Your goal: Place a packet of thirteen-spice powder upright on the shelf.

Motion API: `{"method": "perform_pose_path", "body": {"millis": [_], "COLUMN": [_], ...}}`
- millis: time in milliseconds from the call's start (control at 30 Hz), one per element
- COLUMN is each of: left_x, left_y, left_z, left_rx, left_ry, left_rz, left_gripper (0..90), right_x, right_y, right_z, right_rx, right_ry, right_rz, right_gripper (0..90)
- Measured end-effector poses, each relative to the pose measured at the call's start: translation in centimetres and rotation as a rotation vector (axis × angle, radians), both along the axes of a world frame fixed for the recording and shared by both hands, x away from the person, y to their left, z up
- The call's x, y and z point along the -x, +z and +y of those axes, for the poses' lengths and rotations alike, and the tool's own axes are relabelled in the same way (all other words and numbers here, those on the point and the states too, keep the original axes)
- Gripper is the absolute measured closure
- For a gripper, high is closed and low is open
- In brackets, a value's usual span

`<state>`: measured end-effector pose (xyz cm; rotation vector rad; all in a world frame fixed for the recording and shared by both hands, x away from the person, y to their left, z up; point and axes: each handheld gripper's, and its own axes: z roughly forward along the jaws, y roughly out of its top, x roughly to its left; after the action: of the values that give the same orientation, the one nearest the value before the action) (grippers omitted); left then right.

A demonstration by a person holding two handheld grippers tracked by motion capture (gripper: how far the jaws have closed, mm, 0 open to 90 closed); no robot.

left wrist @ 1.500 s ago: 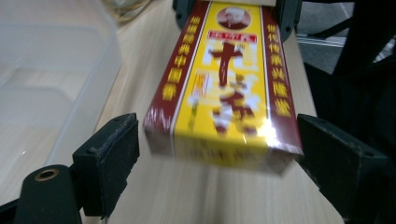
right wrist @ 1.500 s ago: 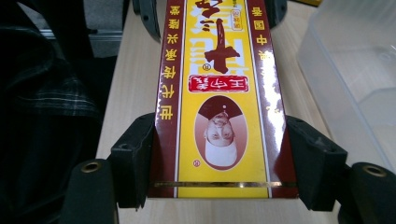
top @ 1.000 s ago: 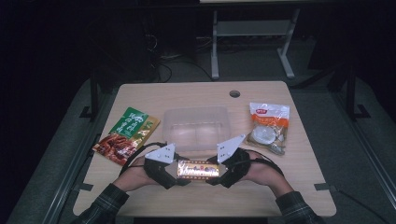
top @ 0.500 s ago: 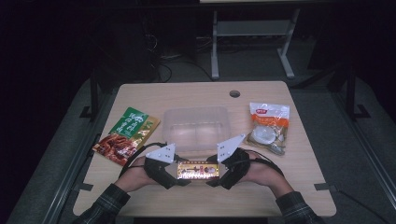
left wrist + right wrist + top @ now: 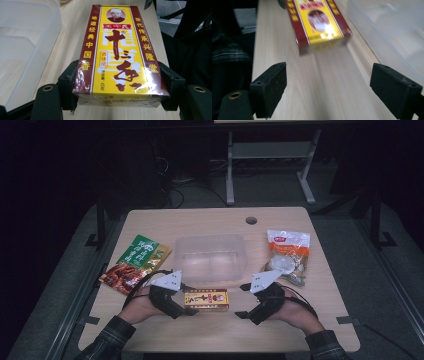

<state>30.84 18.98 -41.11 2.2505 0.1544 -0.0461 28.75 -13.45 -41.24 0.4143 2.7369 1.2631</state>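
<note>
Box [image 5: 206, 300] sits before the tub [image 5: 212, 257], clamped in my left gripper [image 5: 186, 306]; right gripper [image 5: 239, 300], jaws just opening, empty; packing remains.

one box [image 5: 206, 299], one tub [image 5: 211, 257], two packets [image 5: 136, 263]
</note>
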Motion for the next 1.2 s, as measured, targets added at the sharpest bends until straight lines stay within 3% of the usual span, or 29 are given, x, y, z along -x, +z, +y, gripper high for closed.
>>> {"method": "perform_pose_path", "body": {"millis": [233, 433, 700, 1200], "left_x": [-0.5, -1.2, -3.4, -7.8], "left_y": [0.3, 0.9, 2.4, 5.7], "left_z": [0.5, 0.9, 0.8, -0.4], "left_rx": [-0.004, -0.01, -0.01, -0.059], "left_ry": [0.014, 0.041, 0.057, 0.054], "left_rz": [-0.01, -0.009, -0.007, -0.051], "left_gripper": [31.6, 31.6, 31.6, 31.6], "right_x": [2.1, 3.8, 4.9, 4.9], "right_y": [-1.6, -3.0, -3.7, -3.9], "right_z": [-2.6, -4.8, -6.1, -5.9], "right_rx": [0.034, 0.044, 0.022, 0.023], "right_ry": [-0.196, -0.28, -0.339, -0.338], "right_rz": [0.007, 0.009, 0.033, 0.031], "right_gripper": [14.3, 14.2, 13.9, 13.8]}}
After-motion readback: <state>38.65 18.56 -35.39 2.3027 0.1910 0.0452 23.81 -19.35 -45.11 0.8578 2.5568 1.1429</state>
